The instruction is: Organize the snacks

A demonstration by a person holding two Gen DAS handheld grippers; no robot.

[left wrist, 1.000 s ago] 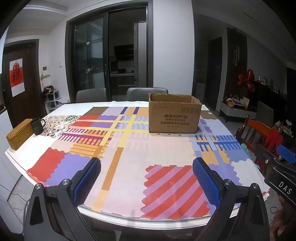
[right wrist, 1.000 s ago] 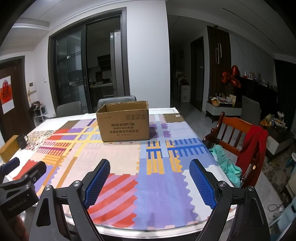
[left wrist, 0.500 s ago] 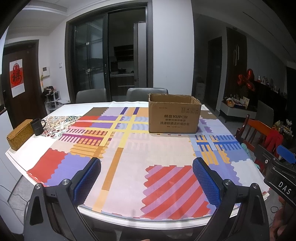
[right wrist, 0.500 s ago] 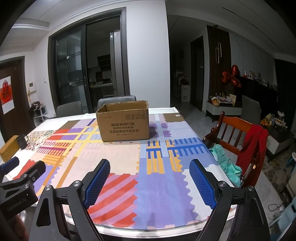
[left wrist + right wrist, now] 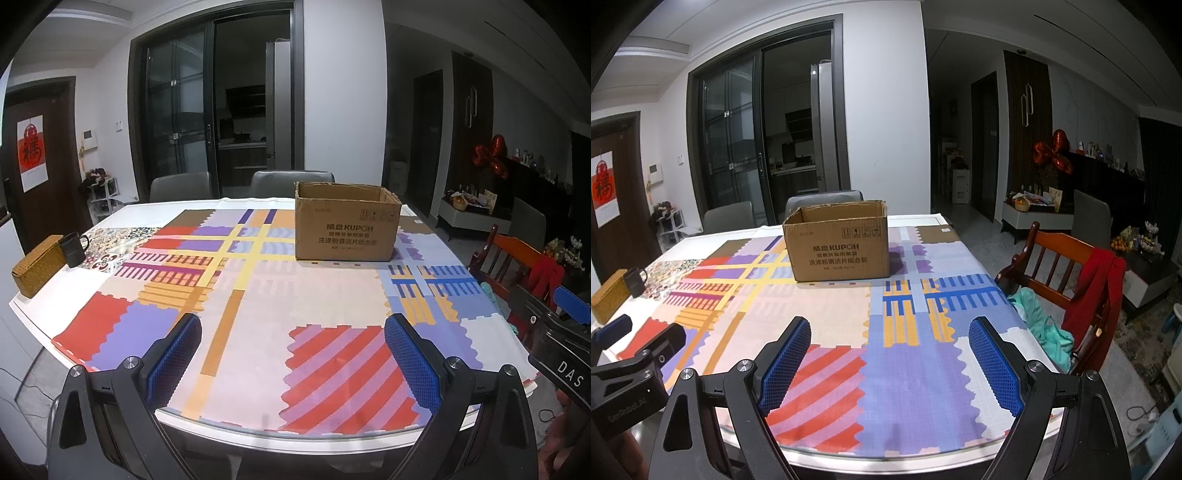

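Note:
An open brown cardboard box [image 5: 347, 225] [image 5: 838, 243] stands upright on the far half of the table, on a patchwork cloth [image 5: 258, 317] [image 5: 820, 314]. What is inside the box is hidden by its walls; no snacks show on the cloth. My left gripper [image 5: 293, 332] hovers open over the table's near edge, nothing between its blue pads. My right gripper [image 5: 890, 332] is open too and holds nothing. Each gripper shows at the other view's edge: the right gripper [image 5: 561, 332] at far right, the left gripper [image 5: 631, 350] at far left.
A black mug [image 5: 75, 249] and a woven basket box [image 5: 37, 266] sit at the table's left edge. A wooden chair [image 5: 1067, 280] with red and teal cloths stands at the right. Two grey chairs [image 5: 291, 182] stand behind the table.

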